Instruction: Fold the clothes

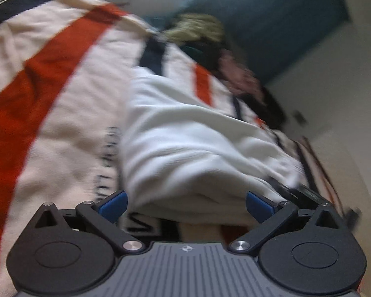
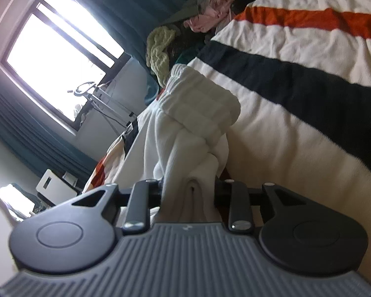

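Pinching the white garment (image 2: 193, 133), right gripper (image 2: 189, 188); left gripper (image 1: 186, 204) gapes wide over striped bedding (image 1: 61, 104).

The garment (image 2: 197, 113) is plain white, with a ribbed band of the same white at its far end. In the left wrist view the same white garment (image 1: 185, 148) is blurred.

The bed cover (image 2: 309, 104) under it is cream white with wide stripes: one dark navy, one orange-red, and one more navy stripe at the far edge. In the left wrist view the cover (image 1: 49, 99) also shows dark letters, too blurred to read.

At the far corner of the bed, the pile of clothes (image 2: 185, 32) has pale yellow-green, pink, olive and black pieces.

The curtains (image 2: 141, 7) are dark teal. The window frame (image 2: 37, 99) is dark.

The left gripper (image 1: 186, 204) has blue fingertips (image 1: 113, 205) and black arms on a grey ribbed body.
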The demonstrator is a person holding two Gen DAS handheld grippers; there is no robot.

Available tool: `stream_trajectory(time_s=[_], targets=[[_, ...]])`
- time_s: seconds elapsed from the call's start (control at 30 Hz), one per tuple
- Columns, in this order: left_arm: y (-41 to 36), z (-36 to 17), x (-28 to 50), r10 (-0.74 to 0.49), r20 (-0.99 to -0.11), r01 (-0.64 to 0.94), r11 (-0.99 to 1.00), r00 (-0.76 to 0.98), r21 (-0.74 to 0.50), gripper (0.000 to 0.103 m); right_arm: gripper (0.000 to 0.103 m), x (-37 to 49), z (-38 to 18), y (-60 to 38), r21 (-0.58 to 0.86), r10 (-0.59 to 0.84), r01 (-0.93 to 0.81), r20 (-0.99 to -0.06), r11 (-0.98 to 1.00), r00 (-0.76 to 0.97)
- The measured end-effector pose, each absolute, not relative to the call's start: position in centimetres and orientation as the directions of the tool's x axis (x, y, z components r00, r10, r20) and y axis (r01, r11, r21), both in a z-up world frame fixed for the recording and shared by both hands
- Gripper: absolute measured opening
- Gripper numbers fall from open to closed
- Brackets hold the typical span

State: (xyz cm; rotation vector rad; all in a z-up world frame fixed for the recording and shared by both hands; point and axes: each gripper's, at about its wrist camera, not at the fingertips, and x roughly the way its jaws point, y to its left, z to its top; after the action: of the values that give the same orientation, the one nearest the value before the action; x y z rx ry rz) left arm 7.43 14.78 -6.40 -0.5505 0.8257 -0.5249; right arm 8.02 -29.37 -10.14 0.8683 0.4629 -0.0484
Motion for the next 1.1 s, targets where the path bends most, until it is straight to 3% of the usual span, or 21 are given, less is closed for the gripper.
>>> stream_trajectory(time_s=[0.1, 0.2, 0.37, 0.57, 0.73, 0.8, 0.87, 0.9, 1.0, 1.07, 1.1], targets=[[14.9, -6.3, 8.8, -0.671, -0.473, 0.246, 0.689, 0.570, -0.681, 0.103, 0.031, 8.4, -10.6, -29.8, 0.735, 0.144, 0.236, -0.413, 0.635, 0.899], [15.9, -7.8, 10.9, -0.694, -0.432, 0.154, 0.611, 0.577, -0.777, 0.103, 0.031, 8.6, -11.0, -30.1, 0.740, 0.145, 0.248, -0.423, 0.625, 0.895], [16.5, -9.7, 12.3, -0.681, -0.403, 0.065, 0.551, 0.611, -0.832, 0.103, 0.031, 8.4, -11.4, -29.9, 0.737, 0.146, 0.266, -0.442, 0.621, 0.885], [17.5, -9.1, 11.7, -0.520, -0.493, -0.030, 0.667, 0.697, -0.745, 0.103, 0.032, 8.1, -11.7, -29.7, 0.724, 0.141, 0.285, -0.466, 0.628, 0.874], [16.8, -11.6, 14.2, -0.591, -0.537, -0.068, 0.632, 0.601, -0.772, 0.103, 0.032, 7.8, -11.8, -29.4, 0.706, 0.130, 0.297, -0.482, 0.643, 0.866], [15.2, -11.4, 15.1, -0.560, -0.574, -0.004, 0.714, 0.597, -0.701, 0.102, 0.032, 7.7, -11.9, -29.3, 0.702, 0.130, 0.299, -0.487, 0.646, 0.864], [14.6, -11.2, 15.6, -0.555, -0.556, 0.027, 0.723, 0.619, -0.690, 0.090, 0.032, 7.5, -11.8, -29.3, 0.701, 0.129, 0.301, -0.489, 0.647, 0.863], [14.8, -11.3, 15.7, -0.555, -0.553, 0.018, 0.716, 0.622, -0.698, 0.089, 0.032, 7.4, -11.5, -29.2, 0.702, 0.126, 0.301, -0.487, 0.646, 0.864], [15.3, -11.3, 15.7, -0.549, -0.542, -0.011, 0.696, 0.636, -0.718, 0.070, 0.030, 6.9, -10.6, -29.0, 0.705, 0.118, 0.303, -0.482, 0.641, 0.868], [15.9, -11.0, 15.5, -0.539, -0.528, -0.020, 0.687, 0.657, -0.726, 0.052, 0.029, 6.5, -9.9, -28.8, 0.707, 0.113, 0.305, -0.478, 0.639, 0.871], [15.9, -10.2, 15.4, -0.533, -0.517, -0.007, 0.692, 0.670, -0.722, 0.049, 0.028, 6.4, -9.6, -28.7, 0.708, 0.110, 0.305, -0.476, 0.637, 0.872]])
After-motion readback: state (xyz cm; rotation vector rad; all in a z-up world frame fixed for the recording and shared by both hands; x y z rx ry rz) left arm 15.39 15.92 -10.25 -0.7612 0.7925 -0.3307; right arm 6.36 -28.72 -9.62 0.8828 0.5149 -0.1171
